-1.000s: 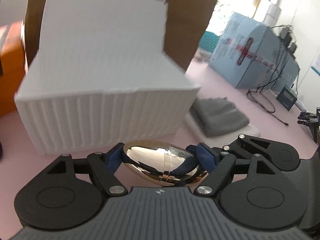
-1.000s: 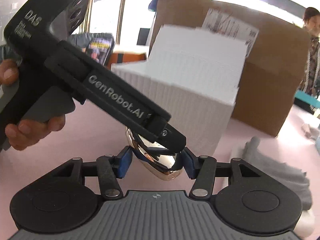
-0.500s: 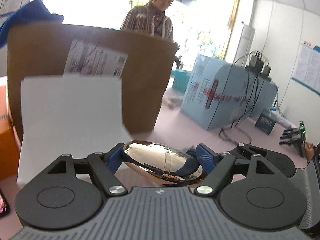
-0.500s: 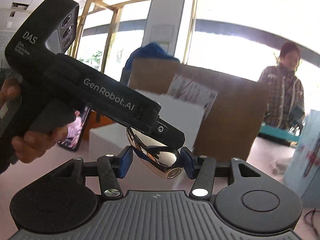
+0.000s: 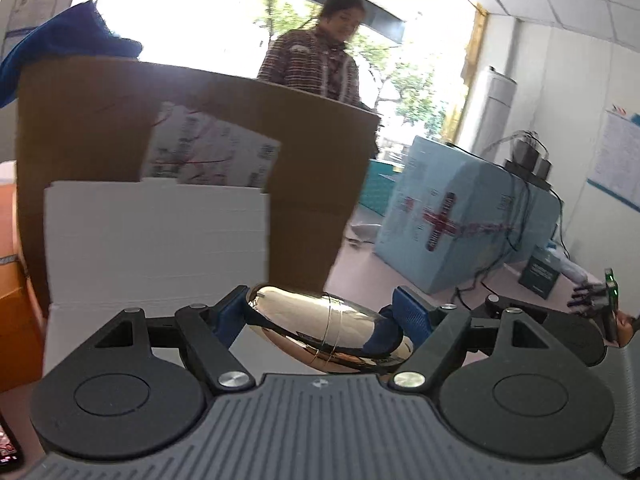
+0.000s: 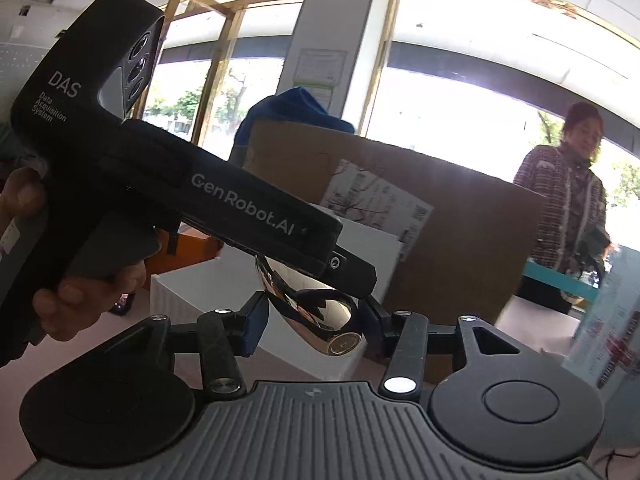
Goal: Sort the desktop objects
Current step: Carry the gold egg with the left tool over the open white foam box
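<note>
A shiny gold egg-shaped object (image 5: 320,328) lies lengthwise between the blue pads of my left gripper (image 5: 324,312), which is shut on it. In the right wrist view the same gold egg (image 6: 320,316) sits between the pads of my right gripper (image 6: 312,316), also shut on it. The left gripper's black body (image 6: 240,208) reaches in from the left over the egg, held by a hand (image 6: 80,300). Part of the right gripper's linkage (image 5: 560,320) shows at the right edge of the left wrist view. Both grippers hold the egg in the air in front of a white box (image 5: 160,240).
Behind the white box (image 6: 192,292) stands a large cardboard box (image 5: 312,160) with a blue cloth (image 5: 52,52) on top. A person (image 5: 320,52) stands behind it. A light blue carton (image 5: 460,220) with cables is at right, an orange box (image 5: 16,312) at left.
Both grippers rose and tilted upward with the egg still held. The white box dropped lower in both views, and the cardboard box, windows and person came into sight.
</note>
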A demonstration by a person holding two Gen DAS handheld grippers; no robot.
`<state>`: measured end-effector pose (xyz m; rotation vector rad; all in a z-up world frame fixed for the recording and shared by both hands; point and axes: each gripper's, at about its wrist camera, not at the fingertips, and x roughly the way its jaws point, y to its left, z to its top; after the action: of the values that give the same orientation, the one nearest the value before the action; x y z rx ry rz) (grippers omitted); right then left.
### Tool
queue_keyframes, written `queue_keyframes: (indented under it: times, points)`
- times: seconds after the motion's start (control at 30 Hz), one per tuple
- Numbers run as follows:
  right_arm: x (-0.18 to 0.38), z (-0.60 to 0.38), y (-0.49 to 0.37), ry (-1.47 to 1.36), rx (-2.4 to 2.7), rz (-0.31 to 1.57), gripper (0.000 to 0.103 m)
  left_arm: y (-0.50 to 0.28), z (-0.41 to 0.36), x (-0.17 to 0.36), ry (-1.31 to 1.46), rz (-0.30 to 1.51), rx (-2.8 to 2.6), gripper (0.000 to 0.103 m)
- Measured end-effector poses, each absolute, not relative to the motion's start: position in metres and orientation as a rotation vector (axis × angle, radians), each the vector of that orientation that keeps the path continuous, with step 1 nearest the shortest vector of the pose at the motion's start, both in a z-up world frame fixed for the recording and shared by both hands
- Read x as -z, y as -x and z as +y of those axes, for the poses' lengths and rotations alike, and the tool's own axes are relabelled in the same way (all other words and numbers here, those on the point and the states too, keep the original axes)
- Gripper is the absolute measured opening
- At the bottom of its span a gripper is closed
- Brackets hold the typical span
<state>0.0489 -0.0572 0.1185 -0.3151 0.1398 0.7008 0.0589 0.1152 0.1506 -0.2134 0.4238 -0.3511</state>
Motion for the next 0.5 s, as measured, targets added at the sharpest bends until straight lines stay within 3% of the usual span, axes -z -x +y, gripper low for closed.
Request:
queue_keyframes:
  times: [0.5]
  points:
    - [-0.121,0.006,-0.075,0.317,-0.789,0.151,0.045,-0.078,0.182,-0.145,0.253,0.412,0.221,0.075]
